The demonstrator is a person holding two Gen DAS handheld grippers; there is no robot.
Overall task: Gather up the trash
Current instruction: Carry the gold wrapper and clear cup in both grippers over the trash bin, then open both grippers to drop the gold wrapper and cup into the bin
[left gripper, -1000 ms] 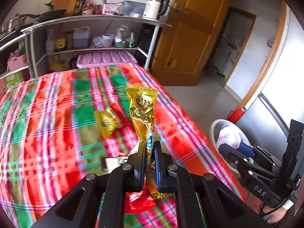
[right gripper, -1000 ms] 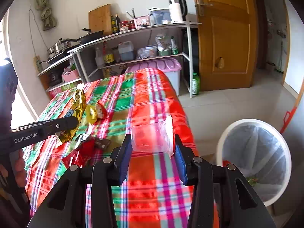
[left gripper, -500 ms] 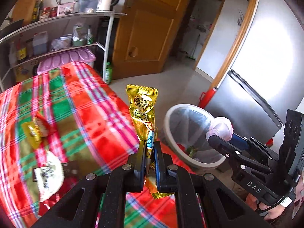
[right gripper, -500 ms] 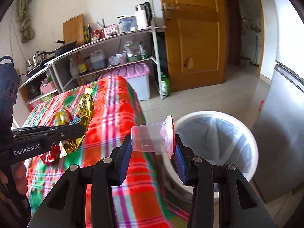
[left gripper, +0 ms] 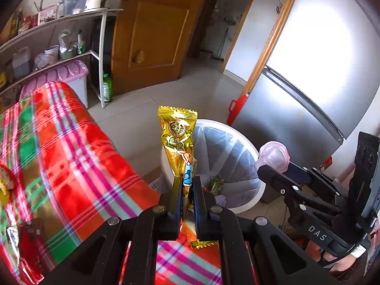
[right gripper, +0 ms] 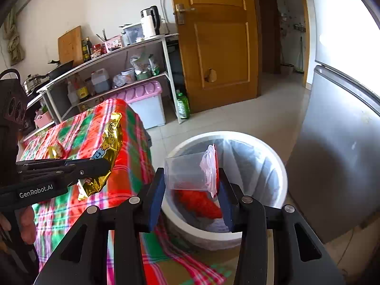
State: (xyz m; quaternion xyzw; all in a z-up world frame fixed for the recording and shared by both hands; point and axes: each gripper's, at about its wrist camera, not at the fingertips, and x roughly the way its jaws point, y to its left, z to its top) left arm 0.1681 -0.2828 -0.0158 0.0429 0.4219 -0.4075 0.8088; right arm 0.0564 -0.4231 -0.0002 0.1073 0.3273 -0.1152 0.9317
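Here, the left gripper (left gripper: 187,187) jaws clamped the gold wrapper (left gripper: 178,140) at frame centre; the right gripper (right gripper: 191,190) jaws pinched the clear cup (right gripper: 187,173) above the white bin (right gripper: 273,163), with the plaid bench (right gripper: 133,147) at left.

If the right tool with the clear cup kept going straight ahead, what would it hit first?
Probably the white trash bin: the right tool, shut on the clear plastic cup, points at the bin's open, bag-lined mouth. Nothing visible lies between, though depth is hard to judge.
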